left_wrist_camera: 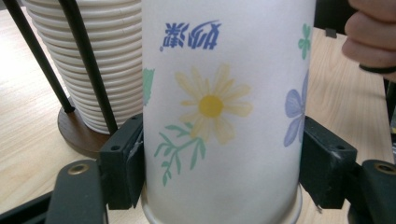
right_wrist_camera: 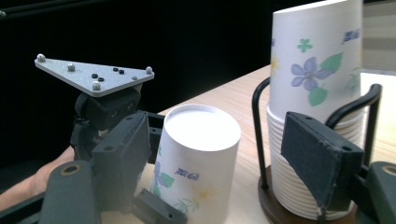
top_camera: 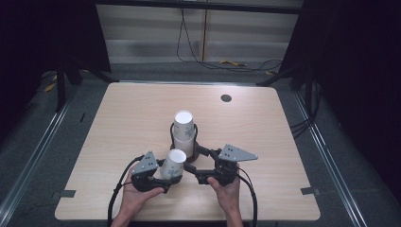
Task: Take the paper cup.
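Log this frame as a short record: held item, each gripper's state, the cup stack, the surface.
held item: upside-down flowered paper cup, clamped at its sides by the left gripper
left gripper: shut on the cup, pads pressing both walls
right gripper: jaws apart with nothing between them, beside the stack's holder
cup stack: upside-down flowered cups nested in a black wire holder on a round dark base
position: held cup sits just in front of the stack, apart from it
surface: light wooden table
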